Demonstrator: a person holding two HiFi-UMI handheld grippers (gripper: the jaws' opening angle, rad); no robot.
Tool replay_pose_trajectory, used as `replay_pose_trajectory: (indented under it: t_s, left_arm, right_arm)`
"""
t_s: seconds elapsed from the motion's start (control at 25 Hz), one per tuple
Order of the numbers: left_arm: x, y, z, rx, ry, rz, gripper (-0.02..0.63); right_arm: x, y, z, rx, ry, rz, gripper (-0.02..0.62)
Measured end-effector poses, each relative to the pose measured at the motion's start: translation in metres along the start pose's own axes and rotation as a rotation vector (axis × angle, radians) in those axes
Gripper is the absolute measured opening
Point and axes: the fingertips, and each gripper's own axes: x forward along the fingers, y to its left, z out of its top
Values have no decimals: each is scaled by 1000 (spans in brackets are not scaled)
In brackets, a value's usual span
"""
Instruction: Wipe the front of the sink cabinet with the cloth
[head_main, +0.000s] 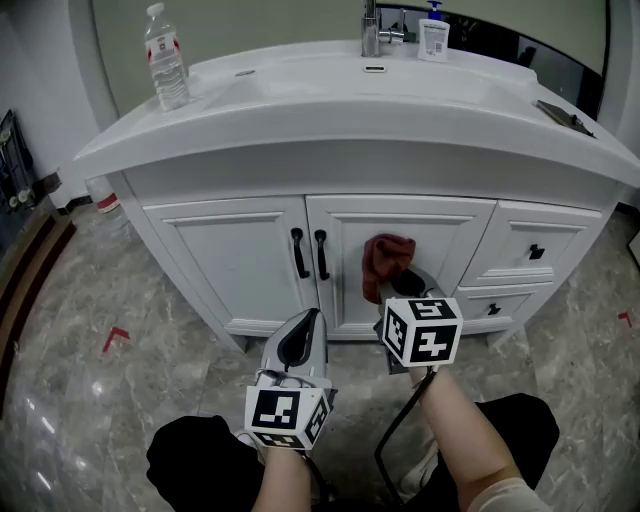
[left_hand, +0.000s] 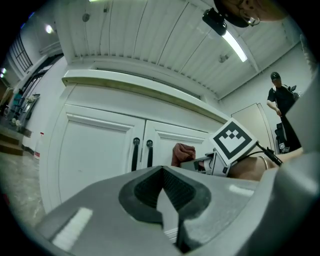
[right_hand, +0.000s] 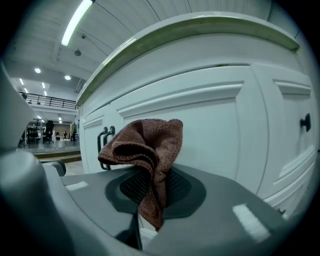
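Observation:
A white sink cabinet (head_main: 250, 250) with two doors and black handles (head_main: 308, 253) fills the head view. My right gripper (head_main: 397, 291) is shut on a brown cloth (head_main: 385, 262), which is bunched up against the right door (head_main: 440, 235). In the right gripper view the cloth (right_hand: 147, 150) sticks up out of the closed jaws, close to the door panel (right_hand: 210, 135). My left gripper (head_main: 303, 330) is shut and empty, lower and to the left, away from the cabinet. From the left gripper view I see the doors (left_hand: 100, 155), the cloth (left_hand: 182, 154) and the right gripper's marker cube (left_hand: 232, 141).
A water bottle (head_main: 166, 58) stands on the countertop's left; a tap (head_main: 372, 30) and a soap dispenser (head_main: 433, 32) at the back. Drawers (head_main: 535, 250) lie right of the doors. The floor is marbled tile (head_main: 90, 360) with red tape marks (head_main: 114, 338). A person (left_hand: 281, 100) stands far off.

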Motion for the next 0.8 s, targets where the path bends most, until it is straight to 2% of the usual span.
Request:
replay_pose_trajectory:
  t_s: [0.2, 0.32, 0.56, 0.8]
  left_arm:
    - [13, -35, -14, 1, 29, -67, 0]
    - [20, -53, -20, 33, 48, -99, 0]
    - [28, -66, -27, 45, 63, -116, 0]
    - [35, -70, -40, -7, 79, -113, 0]
  right_arm:
    - [-23, -51, 0, 27, -3, -83, 91]
    - [-35, -74, 3, 41, -12, -125, 91]
    - [-60, -115, 4, 51, -17, -214, 91]
    - [-70, -126, 0, 73, -19, -254, 91]
